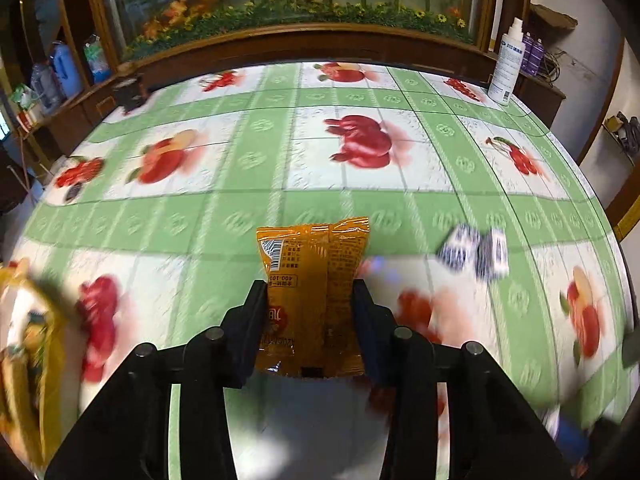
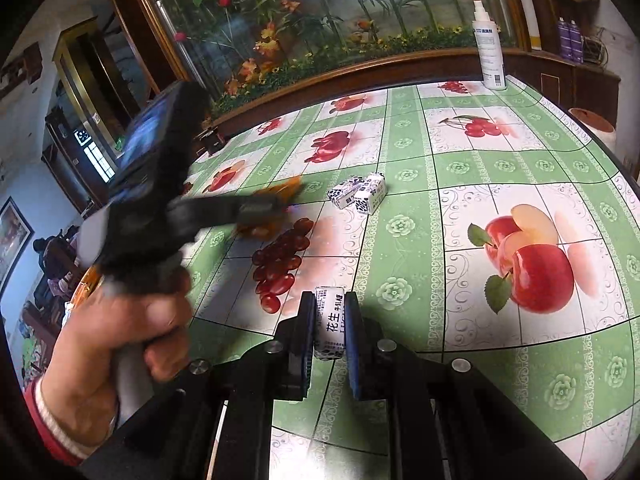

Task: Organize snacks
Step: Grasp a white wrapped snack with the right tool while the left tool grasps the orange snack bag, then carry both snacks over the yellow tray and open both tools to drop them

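My left gripper (image 1: 310,286) is shut on an orange snack packet (image 1: 308,248), which stands upright between the jaws above the fruit-print tablecloth (image 1: 248,208). In the right wrist view the same gripper (image 2: 264,204) is a blur at the left, held by a hand (image 2: 120,340), with the orange packet (image 2: 286,192) at its tip. My right gripper (image 2: 329,298) is shut on a small white and blue candy bar (image 2: 330,320), just over the cloth. Two more white and blue candy bars (image 2: 358,192) lie side by side mid-table, and they show as a blur (image 1: 474,254) in the left wrist view.
A white spray bottle (image 2: 488,52) stands at the far right corner of the table. A yellow bag (image 1: 24,340) sits at the left edge, blurred. A dark object (image 1: 128,94) lies at the far left corner. A wood-framed flower display (image 1: 300,0) runs behind the table.
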A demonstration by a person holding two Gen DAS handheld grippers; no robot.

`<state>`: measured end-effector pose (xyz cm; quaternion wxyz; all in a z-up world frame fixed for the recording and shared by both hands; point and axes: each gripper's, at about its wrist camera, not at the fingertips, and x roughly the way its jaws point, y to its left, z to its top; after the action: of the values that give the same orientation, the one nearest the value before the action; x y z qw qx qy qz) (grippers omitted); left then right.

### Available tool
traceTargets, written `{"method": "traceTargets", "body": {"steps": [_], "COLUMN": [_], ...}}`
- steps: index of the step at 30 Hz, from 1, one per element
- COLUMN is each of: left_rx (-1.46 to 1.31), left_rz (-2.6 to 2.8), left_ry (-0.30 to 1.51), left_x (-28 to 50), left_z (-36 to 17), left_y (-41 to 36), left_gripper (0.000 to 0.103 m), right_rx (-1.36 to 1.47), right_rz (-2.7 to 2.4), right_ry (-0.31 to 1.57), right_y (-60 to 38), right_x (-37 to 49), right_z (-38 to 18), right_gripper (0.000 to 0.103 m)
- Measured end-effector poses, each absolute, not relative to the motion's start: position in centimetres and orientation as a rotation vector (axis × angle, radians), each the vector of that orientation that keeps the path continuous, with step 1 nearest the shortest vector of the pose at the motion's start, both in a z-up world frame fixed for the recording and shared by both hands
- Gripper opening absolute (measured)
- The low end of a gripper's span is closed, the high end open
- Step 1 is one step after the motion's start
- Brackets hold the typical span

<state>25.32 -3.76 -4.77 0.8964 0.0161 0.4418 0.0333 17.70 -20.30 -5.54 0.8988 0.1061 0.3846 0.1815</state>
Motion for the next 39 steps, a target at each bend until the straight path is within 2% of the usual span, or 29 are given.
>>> {"method": "traceTargets", "body": {"steps": [8,16,29,39], "left_rx": [0.001,-0.026,-0.049,-0.092], "left_rz": [0.158,0.254,0.374,0.449], "left_ry": [0.834,0.754,0.677,0.665], "left_x": [15.0,8.2,3.7,2.1], "left_z": [-2.2,0.9,2.2,1.9], "left_y": [0.8,5.3,10.1,14.2], "left_gripper": [0.039,0.039,0.040,0.040], "right_rx": [0.192,0.218,0.145,0.057], "right_rz": [0.388,0.464,0.673,0.785], "right_ry": [0.771,0.711,0.692,0.721], "right_y": [-19.2,-16.4,-7.1,-0.4], "right_x": [16.6,13.6,9.1,8.1], "right_z": [-4.9,-2.4,0.7,0.5], "right_gripper": [0.014,0.014,0.014,0.014]}}
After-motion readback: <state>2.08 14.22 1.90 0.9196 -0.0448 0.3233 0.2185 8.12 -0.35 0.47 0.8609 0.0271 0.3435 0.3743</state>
